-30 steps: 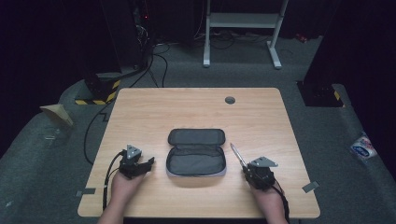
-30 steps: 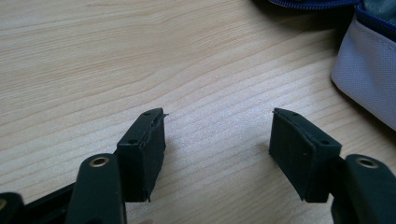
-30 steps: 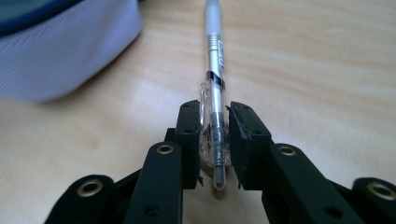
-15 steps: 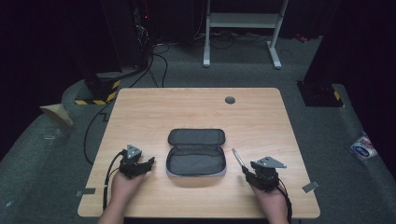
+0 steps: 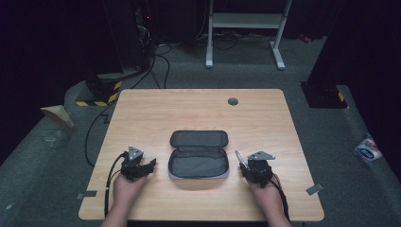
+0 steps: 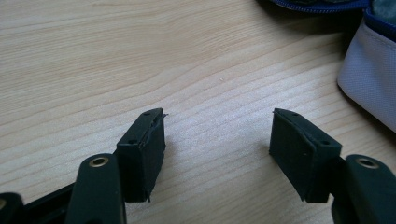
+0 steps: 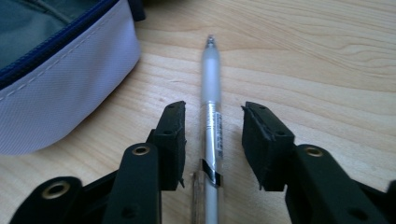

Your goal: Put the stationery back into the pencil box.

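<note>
An open grey pencil case with a blue zip lies at the table's near middle. A clear pen lies flat on the wood just right of the case, tip pointing away. My right gripper straddles the pen; its jaws have just opened off the pen and then closed a little, and the pads stand apart from the barrel on both sides. In the high view this gripper rests by the case's right edge. My left gripper sits left of the case, jaws open over bare wood.
The wooden table has a round cable grommet at its far edge. The case's pale wall is close to the left gripper's right jaw. Cables and a metal stand lie on the dark floor beyond.
The right gripper has shifted slightly to the right, and the pen now lies on the table beside the case. The left gripper has stayed put.
</note>
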Demonstrator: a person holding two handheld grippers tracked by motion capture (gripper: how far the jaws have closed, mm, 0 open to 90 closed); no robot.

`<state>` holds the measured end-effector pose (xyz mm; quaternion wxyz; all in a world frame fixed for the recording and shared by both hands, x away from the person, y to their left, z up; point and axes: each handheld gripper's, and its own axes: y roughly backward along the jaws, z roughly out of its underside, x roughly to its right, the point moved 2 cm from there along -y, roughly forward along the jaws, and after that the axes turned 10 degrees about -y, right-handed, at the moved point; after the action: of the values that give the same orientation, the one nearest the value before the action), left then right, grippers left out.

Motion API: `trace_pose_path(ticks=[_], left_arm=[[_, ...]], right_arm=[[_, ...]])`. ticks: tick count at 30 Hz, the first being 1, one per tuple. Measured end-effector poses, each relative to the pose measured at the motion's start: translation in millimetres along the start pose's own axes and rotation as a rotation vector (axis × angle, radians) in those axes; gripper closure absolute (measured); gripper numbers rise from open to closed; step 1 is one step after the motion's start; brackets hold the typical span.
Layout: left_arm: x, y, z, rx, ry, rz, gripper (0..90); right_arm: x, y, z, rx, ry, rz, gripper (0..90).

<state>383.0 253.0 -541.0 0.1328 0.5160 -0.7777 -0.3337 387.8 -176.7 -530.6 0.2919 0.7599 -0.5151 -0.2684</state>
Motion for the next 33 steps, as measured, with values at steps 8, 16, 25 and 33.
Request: trace_pose_path(ticks=[8, 16, 25, 33], left_arm=[[0.0, -0.5, -0.5, 0.001, -0.004, 0.004, 35.9], [0.6, -0.4, -0.5, 0.001, -0.005, 0.007, 35.9], [1.4, 0.0, -0.4, 0.000, -0.012, 0.014, 35.8], [2.0, 0.0, -0.4, 0.003, -0.013, 0.018, 35.4]], right_arm=[[-1.5, 0.2, -2.7, -0.022, 0.011, 0.012, 75.2], [-3.9, -0.7, -5.7, -0.046, 0.029, 0.009, 78.0], [-1.2, 0.2, -3.8, -0.032, 0.041, -0.007, 78.7], [-0.7, 5.0, -3.7, -0.011, 0.039, -0.015, 78.7]])
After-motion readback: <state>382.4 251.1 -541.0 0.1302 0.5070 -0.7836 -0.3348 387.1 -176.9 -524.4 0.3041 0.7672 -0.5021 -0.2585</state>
